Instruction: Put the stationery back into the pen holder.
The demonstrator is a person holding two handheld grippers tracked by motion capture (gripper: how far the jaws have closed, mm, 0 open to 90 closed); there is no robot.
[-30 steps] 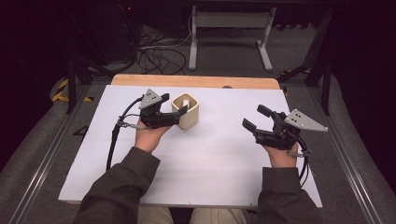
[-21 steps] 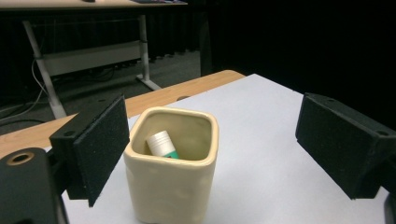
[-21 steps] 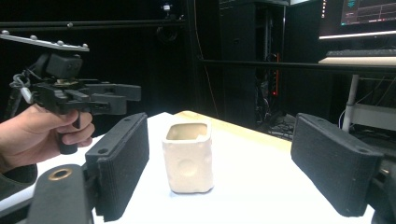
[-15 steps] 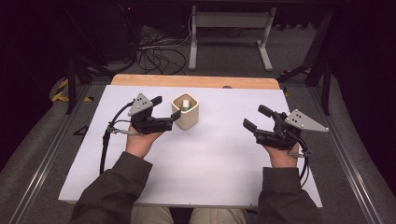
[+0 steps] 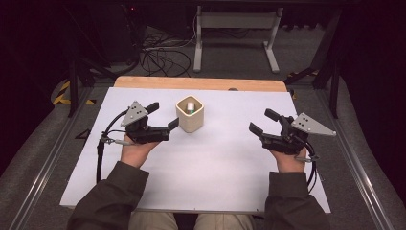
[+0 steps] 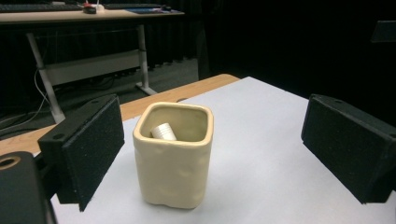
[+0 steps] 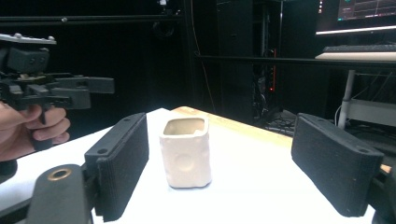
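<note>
Centrally, cup: a cream square cup (image 5: 190,114) stands upright on the white table cover (image 5: 206,163), ahead of both sets of fingers.
Cup contents: a small white cylinder (image 6: 163,131) leans inside.
Left gripper (image 5: 163,116): fingers spread, empty, tips just beside the cup, not touching.
Right gripper (image 5: 264,121): fingers spread, empty, well apart from the cup.

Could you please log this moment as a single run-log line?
left tool: open, beside cup, apart | right tool: open, apart from cup | cream cup: upright on white table | white cylinder: inside cup
</note>
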